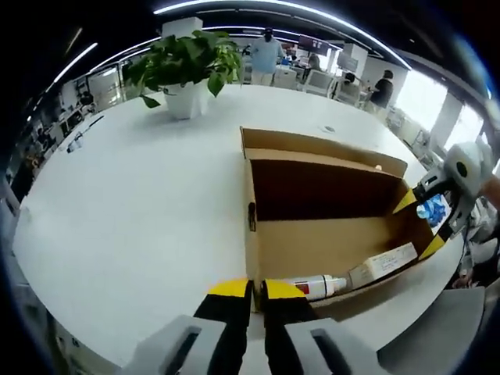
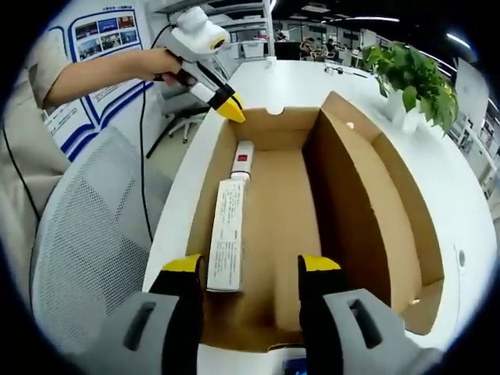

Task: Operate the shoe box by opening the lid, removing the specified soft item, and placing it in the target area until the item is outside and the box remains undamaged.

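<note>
1. The shoe box (image 2: 312,195) is already open; its lid (image 2: 406,211) stands up.
2. Left gripper (image 1: 256,291) pinches the box's near wall; right gripper (image 2: 251,269) is wide, empty.
3. Left to do — a white tube (image 2: 243,160) and a flat carton (image 2: 226,234) lie inside, ahead of the right jaws; which is the soft item, I cannot tell.

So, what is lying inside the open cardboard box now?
Inside the box lie a long white carton and a white tube, end to end along one wall. The near inner corner is hidden by the right gripper.

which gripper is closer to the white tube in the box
Left. The left gripper pinches the box wall right beside the white tube, at its end. The right gripper straddles the opposite end wall, with the long carton between it and the tube.
</note>
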The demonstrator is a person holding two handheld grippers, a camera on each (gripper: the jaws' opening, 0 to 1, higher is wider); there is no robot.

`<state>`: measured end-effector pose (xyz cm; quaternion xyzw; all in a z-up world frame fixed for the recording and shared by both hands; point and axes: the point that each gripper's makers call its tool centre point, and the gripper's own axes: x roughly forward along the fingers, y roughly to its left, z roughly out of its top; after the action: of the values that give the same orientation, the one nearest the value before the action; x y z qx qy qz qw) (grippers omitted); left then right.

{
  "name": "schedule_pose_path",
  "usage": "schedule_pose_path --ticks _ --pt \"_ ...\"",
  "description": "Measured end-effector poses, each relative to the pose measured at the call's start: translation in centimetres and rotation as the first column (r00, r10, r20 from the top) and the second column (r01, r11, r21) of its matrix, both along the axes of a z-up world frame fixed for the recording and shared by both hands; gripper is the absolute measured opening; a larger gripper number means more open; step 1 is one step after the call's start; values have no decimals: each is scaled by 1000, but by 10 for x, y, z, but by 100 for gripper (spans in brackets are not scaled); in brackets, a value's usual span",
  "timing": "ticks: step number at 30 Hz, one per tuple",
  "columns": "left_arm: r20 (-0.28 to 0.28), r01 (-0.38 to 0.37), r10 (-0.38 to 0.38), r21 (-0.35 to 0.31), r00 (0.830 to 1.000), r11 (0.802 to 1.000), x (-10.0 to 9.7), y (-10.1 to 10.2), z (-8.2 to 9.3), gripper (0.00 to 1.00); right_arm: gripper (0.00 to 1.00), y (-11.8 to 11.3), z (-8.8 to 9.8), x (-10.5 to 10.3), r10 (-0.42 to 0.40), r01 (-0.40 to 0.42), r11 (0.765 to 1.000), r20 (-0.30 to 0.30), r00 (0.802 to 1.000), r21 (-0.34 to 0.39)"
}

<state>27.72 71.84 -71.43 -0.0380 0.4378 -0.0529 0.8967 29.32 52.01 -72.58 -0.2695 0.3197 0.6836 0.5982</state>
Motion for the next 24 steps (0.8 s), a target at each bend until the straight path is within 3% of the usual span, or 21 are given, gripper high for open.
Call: schedule_pose_path --ticks 8,18,19,24 --pt "-20 3 -2 18 1000 1000 3 5 -3 4 40 11 -11 -5 9 -9 1000 -13 1000 -11" --pt "-27 -11 11 8 1000 1000 2 8 -5 4 21 12 -10 -17 21 -22 999 -35 999 -26" --pt "-26 -11 11 9 1000 1000 3 7 -5 4 16 11 -10 -20 32 -33 999 -28 999 -29" --pt "-25 -7 7 20 1000 1000 3 7 -5 4 16 12 -11 -18 12 -11 999 17 1000 -51"
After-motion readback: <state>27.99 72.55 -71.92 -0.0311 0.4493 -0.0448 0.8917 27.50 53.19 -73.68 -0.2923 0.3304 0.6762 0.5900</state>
